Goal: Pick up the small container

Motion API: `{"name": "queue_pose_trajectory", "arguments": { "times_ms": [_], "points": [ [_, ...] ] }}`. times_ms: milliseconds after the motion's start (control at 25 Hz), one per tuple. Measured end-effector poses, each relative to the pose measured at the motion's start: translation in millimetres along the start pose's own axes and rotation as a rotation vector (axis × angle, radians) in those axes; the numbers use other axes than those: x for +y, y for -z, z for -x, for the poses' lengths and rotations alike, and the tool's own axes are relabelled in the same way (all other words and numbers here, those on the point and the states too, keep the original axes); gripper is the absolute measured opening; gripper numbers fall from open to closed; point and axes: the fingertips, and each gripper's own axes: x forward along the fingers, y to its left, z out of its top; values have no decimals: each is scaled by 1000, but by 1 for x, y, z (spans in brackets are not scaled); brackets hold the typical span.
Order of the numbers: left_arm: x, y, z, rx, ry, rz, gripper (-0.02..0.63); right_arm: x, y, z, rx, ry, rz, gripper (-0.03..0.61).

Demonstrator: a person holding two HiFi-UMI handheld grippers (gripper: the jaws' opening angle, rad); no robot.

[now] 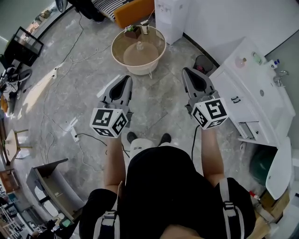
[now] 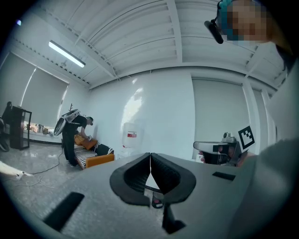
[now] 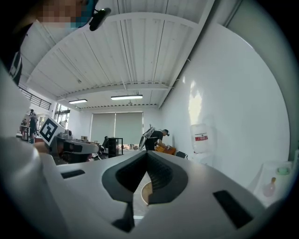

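Note:
A small pale container [image 1: 138, 45] stands at the middle of a round beige table [image 1: 154, 56] ahead of me in the head view. My left gripper [image 1: 126, 79] is held at waist height, short of the table's near left rim. It is shut and holds nothing, and its jaws meet in the left gripper view [image 2: 150, 153]. My right gripper [image 1: 187, 70] hangs to the right of the table, also shut and empty [image 3: 147, 153]. Below its jaws a sliver of the table's rim [image 3: 145, 192] shows.
A white sink cabinet [image 1: 252, 98] with small bottles [image 1: 241, 61] stands at the right, with a black bin [image 1: 203, 63] beside it. A water dispenser [image 1: 170, 14] and an orange sofa [image 1: 133, 11] stand behind the table. Cables and a power strip [image 1: 74, 135] lie on the floor at the left. Another person [image 2: 77, 135] bends over the sofa.

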Motion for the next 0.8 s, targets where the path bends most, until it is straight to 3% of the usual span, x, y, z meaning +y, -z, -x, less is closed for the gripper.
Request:
{"name": "queue_pose_trajectory", "arguments": {
  "times_ms": [440,800],
  "points": [
    [9,28,-17,59,10,13,20,-12,34,-4,68,22,-35,5],
    [66,14,-68,41,29,-4,19,-32,25,-76,80,46,-5,5]
  ]
}}
